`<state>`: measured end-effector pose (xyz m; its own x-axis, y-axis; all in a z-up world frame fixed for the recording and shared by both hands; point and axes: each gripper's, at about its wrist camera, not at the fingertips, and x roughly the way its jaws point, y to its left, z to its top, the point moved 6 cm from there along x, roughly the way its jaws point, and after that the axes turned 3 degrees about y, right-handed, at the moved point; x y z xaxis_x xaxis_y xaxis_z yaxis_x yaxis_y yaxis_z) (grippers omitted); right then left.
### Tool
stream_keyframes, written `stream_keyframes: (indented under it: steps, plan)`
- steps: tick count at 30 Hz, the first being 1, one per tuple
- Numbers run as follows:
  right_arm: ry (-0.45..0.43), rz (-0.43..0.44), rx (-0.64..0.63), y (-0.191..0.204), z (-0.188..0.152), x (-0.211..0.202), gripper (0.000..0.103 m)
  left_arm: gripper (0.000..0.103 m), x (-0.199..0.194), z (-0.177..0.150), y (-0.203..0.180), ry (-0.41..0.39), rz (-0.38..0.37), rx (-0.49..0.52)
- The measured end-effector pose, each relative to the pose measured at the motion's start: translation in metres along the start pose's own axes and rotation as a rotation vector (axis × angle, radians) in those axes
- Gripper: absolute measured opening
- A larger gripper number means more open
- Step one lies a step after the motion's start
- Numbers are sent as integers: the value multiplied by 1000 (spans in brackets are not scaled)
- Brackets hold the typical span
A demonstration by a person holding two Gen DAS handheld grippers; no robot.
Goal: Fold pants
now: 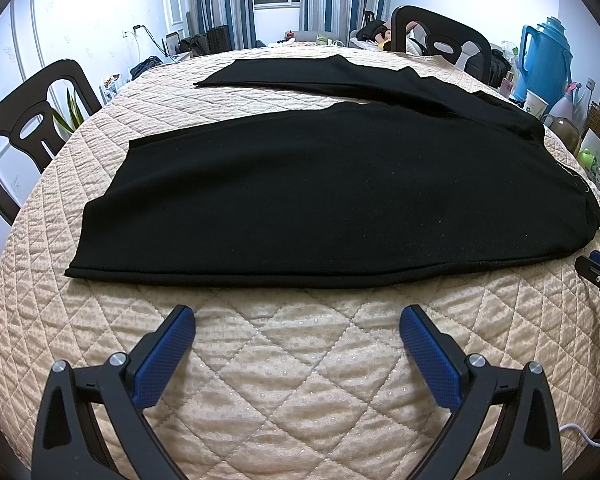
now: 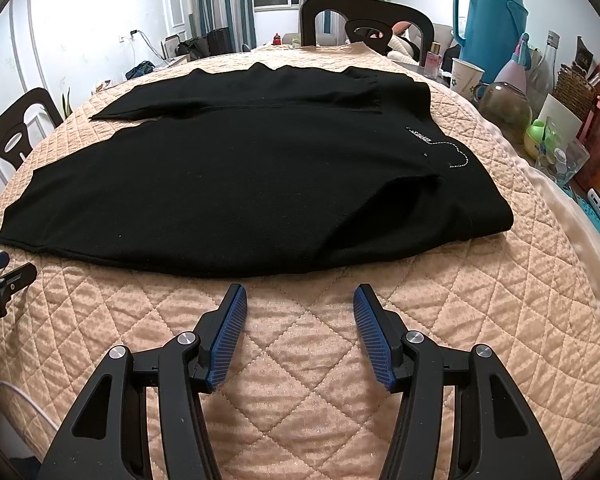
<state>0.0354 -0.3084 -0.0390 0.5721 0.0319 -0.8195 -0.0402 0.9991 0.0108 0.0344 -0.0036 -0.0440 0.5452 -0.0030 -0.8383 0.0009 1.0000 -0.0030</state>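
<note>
Right now the black pants point(image 1: 300, 200) lie spread flat on the quilted table point(image 1: 300, 360), straight ahead of both pairs of tongs and not yet touched by either. Their long axis runs crosswise to the tongs: waistband off to the right, where a small white embroidered logo point(image 2: 436, 146) shows, and the leg hems off to the left. The near leg point(image 2: 180, 200) stretches across just beyond the fingertips, and its long side seam is the edge closest to both hands. The far leg point(image 1: 320, 76) angles away behind it, with a wedge of bare quilt between the two legs on the left.

The left tongs point(image 1: 298, 328) stand wide apart, holding nothing, hovering over the quilt just short of that near edge, roughly opposite the lower half of the leg. The right tongs point(image 2: 300, 304) are also apart and empty, a little narrower in their gap, and sit nearer the cloth, opposite the hip end of the pants.

To my eye no fold has been made yet. Since the garment lies sideways, I'd judge the first move is to lay one leg over the other, each hand taking the end on its own side: right for the waist, left for the hem.

A blue thermos point(image 2: 488, 28), a paper cup point(image 2: 466, 76) and other clutter crowd the table's right end, close beside the waistband.
</note>
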Motion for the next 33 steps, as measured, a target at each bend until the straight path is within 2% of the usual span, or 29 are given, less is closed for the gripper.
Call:
stream_keyframes:
  steps: [15, 23, 29, 33]
  plan:
    - [3, 13, 3, -2, 2, -1, 56, 103, 0, -1, 1, -1, -10, 14]
    - [-4, 11, 17, -8, 7, -2, 56, 98, -3, 1, 8, -12, -25, 3]
    - [-11, 12, 85, -28, 12, 0, 56, 95, -2, 10, 33, -31, -21, -76]
    - [-11, 51, 169, -46, 15, 3, 56, 91, 0, 13, 53, -31, -8, -136]
